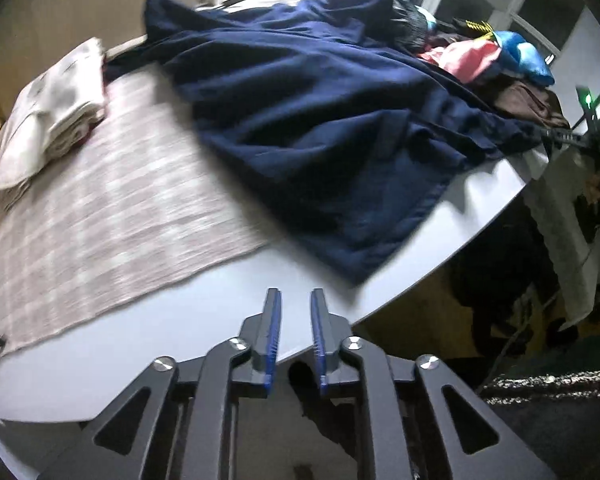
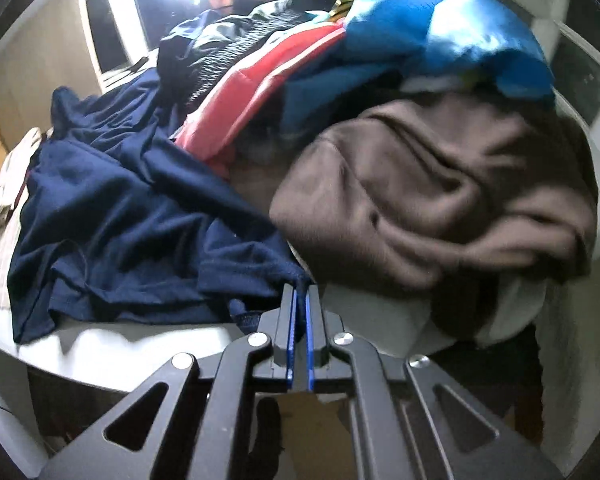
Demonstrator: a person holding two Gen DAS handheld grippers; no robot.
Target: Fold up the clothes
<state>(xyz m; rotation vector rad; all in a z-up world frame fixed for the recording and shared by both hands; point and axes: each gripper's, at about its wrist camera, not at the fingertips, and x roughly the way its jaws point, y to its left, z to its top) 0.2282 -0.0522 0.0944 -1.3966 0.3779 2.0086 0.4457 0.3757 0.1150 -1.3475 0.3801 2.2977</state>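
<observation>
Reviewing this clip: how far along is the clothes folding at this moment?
Early. Done: one cream folded stack sits at the table's far left. In hand: the right gripper is shut on an edge of the navy garment, which lies rumpled; the left gripper is open and holds nothing. Left: the brown garment and the red and blue pile are unfolded.

No text, label, brand, number or sign can be read in either view; the pictures are too blurred and dim.
</observation>
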